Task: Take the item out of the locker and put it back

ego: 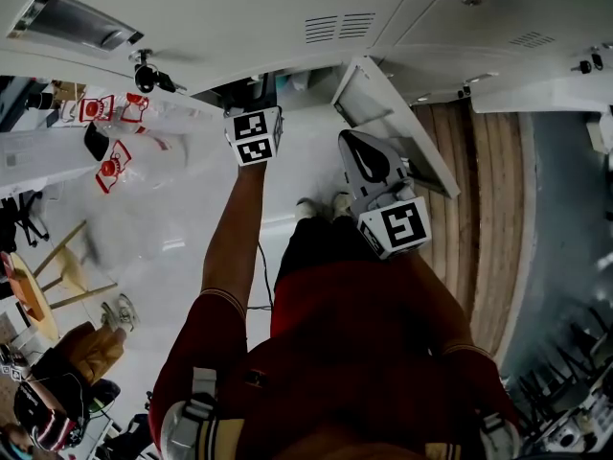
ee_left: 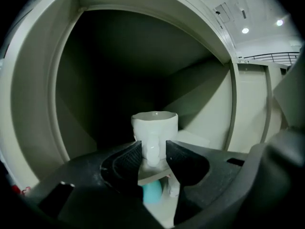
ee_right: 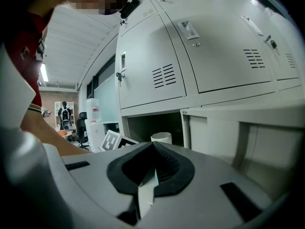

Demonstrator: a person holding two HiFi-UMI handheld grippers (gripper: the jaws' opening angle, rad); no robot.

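Pale grey metal lockers (ee_right: 157,70) fill the wall, and 1 low compartment (ee_left: 200,94) among them stands open, its flat grey door (ego: 383,113) swung out to the right.

The left gripper (ee_left: 153,152) reaches into that compartment. Its 2 black ribbed jaws are clamped on the handle (ee_left: 152,147) of a white ceramic mug (ee_left: 154,125), 1 pad on each side of it. The mug stands upright just beyond the jaw tips with its open rim on top. Its base is hidden behind the jaws, so whether it rests on the compartment floor cannot be told. Past the mug, the back of the compartment lies in deep shadow, with lighter side walls to either side of the jaws.

The right gripper (ee_right: 153,147) is held outside the lockers, in front of the open door. Its 2 jaws are pressed together with nothing between them. Ahead of these jaws and slightly to their left shows the left gripper's black-and-white marker cube (ee_right: 112,140). Just beyond the jaw tips, inside the compartment opening, the mug's rim shows. The open door panel lies to the right of the jaws. Above them rise 2 rows of shut locker doors with vent slots.
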